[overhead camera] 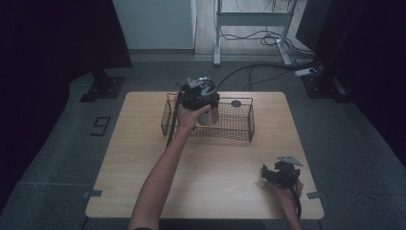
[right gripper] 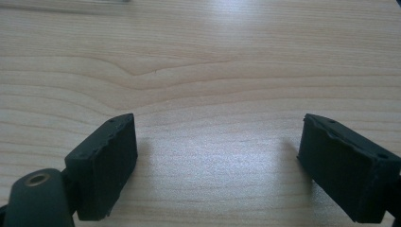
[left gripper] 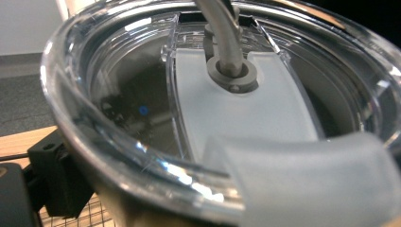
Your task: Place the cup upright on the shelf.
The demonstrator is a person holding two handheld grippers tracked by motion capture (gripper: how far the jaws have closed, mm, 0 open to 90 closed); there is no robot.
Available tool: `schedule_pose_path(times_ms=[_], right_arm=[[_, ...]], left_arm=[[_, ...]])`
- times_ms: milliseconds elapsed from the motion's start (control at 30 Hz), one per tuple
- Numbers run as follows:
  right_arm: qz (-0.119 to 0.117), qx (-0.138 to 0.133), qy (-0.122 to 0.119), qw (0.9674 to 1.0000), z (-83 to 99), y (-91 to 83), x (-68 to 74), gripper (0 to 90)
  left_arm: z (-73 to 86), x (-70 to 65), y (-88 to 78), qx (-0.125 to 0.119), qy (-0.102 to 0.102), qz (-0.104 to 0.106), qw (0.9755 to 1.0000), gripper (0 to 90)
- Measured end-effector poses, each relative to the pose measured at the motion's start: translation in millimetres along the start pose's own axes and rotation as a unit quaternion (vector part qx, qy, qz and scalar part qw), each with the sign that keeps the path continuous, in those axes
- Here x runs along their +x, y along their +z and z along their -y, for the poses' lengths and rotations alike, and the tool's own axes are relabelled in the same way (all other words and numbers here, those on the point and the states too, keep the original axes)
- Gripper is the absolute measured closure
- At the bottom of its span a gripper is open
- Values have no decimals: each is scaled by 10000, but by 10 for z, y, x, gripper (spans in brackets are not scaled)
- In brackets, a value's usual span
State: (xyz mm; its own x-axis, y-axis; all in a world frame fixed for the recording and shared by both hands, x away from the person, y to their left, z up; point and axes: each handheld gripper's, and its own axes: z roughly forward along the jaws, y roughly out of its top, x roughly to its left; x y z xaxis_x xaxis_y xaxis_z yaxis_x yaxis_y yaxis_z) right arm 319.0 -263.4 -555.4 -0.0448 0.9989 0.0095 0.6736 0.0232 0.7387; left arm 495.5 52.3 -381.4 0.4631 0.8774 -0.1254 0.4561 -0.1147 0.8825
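A steel tumbler (overhead camera: pixel 209 115) with a clear plastic lid (left gripper: pixel 142 85) is held over the left part of a black wire basket (overhead camera: pixel 242 129). My left gripper (overhead camera: pixel 200 96) is shut on the tumbler from above and behind. In the left gripper view, one black jaw presses against the cup's side at the lower left, and the other jaw is hidden behind the cup. A grey straw (left gripper: pixel 227 38) passes through the lid's frosted slider (left gripper: pixel 246 109). My right gripper (overhead camera: pixel 274 173) (right gripper: pixel 220 156) rests low over the table's near right corner, open and holding nothing.
The basket stands at the far middle of the wooden table (overhead camera: pixel 206 177). A small dark round thing (overhead camera: pixel 236 103) lies at the basket's back rim. Past the table are a desk frame (overhead camera: pixel 253 19) and floor cables (overhead camera: pixel 268 38).
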Motion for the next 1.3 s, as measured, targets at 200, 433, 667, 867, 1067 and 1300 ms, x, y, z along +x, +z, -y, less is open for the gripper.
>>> schedule_pose_path(times_ms=[200,433,667,867,1067,1300], right_arm=[[15,-10,2,10000,2,-1,-5,127],[21,-11,4,10000,3,-3,-6,129],[22,-11,4,10000,3,-3,-6,129],[21,-10,4,10000,3,-3,-6,129],[19,-5,12,10000,3,-3,-5,129],[19,-4,13,10000,3,-4,-5,129]], left_arm=[[-34,-38,109,-12,101,-65,9999,34],[-14,-61,223,62,70,-58,9999,34],[50,-67,336,210,137,-202,9995,33],[138,-71,447,314,76,-270,9991,34],[230,-86,535,436,96,-275,9986,34],[320,-87,604,500,93,-294,9983,34]])
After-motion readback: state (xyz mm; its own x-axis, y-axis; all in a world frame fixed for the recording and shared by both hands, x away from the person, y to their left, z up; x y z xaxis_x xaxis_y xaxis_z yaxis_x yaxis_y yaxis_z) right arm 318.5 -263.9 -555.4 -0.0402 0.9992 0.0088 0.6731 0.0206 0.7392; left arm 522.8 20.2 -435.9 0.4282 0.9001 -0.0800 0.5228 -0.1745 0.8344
